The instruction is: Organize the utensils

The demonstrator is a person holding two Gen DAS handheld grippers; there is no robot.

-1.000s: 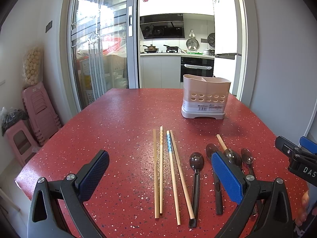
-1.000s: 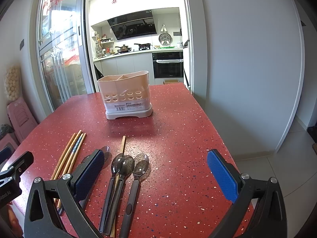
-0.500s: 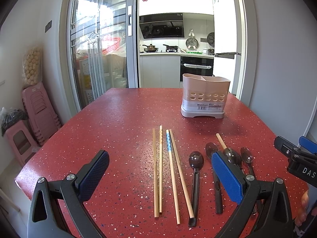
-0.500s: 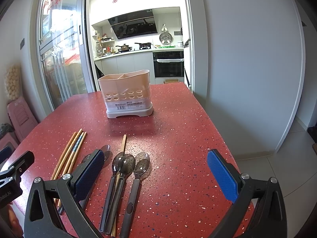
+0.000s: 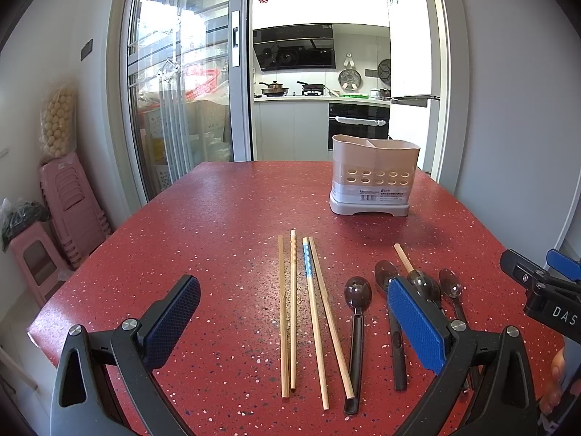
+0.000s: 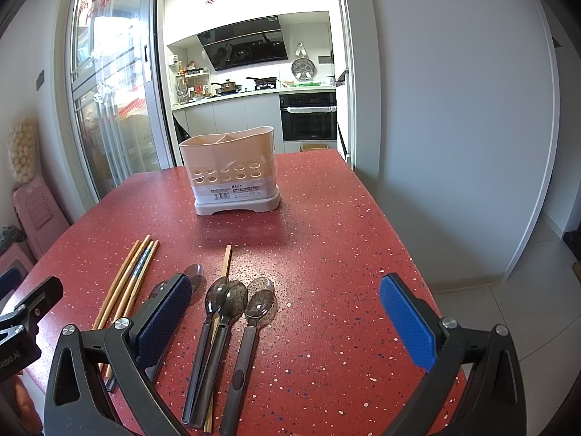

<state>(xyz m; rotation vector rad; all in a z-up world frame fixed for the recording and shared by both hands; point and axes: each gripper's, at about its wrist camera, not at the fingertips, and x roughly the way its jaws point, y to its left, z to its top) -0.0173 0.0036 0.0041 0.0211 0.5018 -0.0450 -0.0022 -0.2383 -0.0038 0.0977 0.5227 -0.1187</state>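
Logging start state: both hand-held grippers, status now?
Left hand-held gripper: open, holding nothing.
Right hand-held gripper: open, holding nothing.

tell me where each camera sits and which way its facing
Left wrist: on the left gripper, low over the red table, facing the chopsticks, holder and kitchen; own open fingers and the right gripper show.
Right wrist: on the right gripper, facing the spoons and holder; left gripper at the left edge.
Shared: table, holder, utensils.

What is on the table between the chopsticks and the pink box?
Nothing: in the left wrist view, only bare red table lies between the chopsticks and the pink box.
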